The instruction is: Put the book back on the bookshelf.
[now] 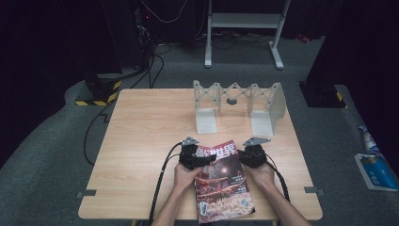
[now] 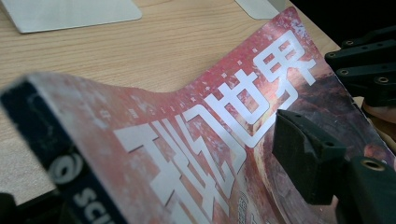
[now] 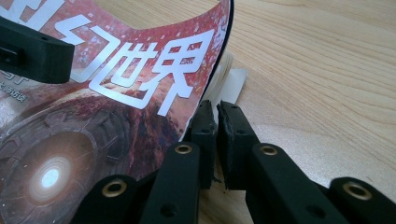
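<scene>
left gripper [image 1: 201, 160]: black body, grey three-cornered plate at 12 o'clock, black cable
right gripper [image 3: 217, 122]: black jaws, brass-ringed screw holes, grey plate, cable
forearms: bare, no sleeves

Table [image 1: 141, 141]: light wood-grain top, square, stood on grey carpet. On it lay one red-covered magazine [image 1: 223, 183] with white characters, near the front edge, its top end lifted off the wood. A white folding rack [image 1: 237, 106] stood toward the far edge, well apart from the magazine.
</scene>
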A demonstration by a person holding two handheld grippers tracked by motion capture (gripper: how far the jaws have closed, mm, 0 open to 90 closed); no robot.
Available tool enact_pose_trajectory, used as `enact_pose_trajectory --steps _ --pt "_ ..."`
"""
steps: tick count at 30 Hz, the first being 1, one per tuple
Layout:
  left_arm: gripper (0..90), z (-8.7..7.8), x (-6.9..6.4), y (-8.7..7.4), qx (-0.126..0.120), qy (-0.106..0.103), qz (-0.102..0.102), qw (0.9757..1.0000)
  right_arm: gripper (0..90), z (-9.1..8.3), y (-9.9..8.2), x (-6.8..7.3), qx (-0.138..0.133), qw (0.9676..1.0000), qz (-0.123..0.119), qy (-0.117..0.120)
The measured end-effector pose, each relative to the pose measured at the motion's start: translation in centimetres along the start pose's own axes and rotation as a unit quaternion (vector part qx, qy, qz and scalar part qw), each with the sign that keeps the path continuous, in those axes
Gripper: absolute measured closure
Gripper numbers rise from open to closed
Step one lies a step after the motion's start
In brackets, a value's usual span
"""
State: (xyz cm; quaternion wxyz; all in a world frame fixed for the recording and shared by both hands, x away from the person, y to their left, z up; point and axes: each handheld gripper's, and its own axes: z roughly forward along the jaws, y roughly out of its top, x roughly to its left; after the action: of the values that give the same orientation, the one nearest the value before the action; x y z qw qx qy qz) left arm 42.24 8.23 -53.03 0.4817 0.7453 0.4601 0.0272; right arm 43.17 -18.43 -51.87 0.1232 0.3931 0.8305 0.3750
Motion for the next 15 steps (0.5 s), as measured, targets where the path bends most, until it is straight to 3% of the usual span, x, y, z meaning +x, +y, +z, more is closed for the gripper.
enact_pose_trajectory --steps 8,15 --pt "55.2 -0.03 0.26 0.14 0.010 0.009 -0.029 0.9995 81.3 -0.20 -0.17 -0.09 -0.004 1.0000 -0.005 0.000" --pt "67.2 -0.34 -0.16 0.50 0.000 0.006 -0.038 0.9993 75.4 -0.72 -0.49 -0.33 -0.008 1.0000 -0.001 0.000"
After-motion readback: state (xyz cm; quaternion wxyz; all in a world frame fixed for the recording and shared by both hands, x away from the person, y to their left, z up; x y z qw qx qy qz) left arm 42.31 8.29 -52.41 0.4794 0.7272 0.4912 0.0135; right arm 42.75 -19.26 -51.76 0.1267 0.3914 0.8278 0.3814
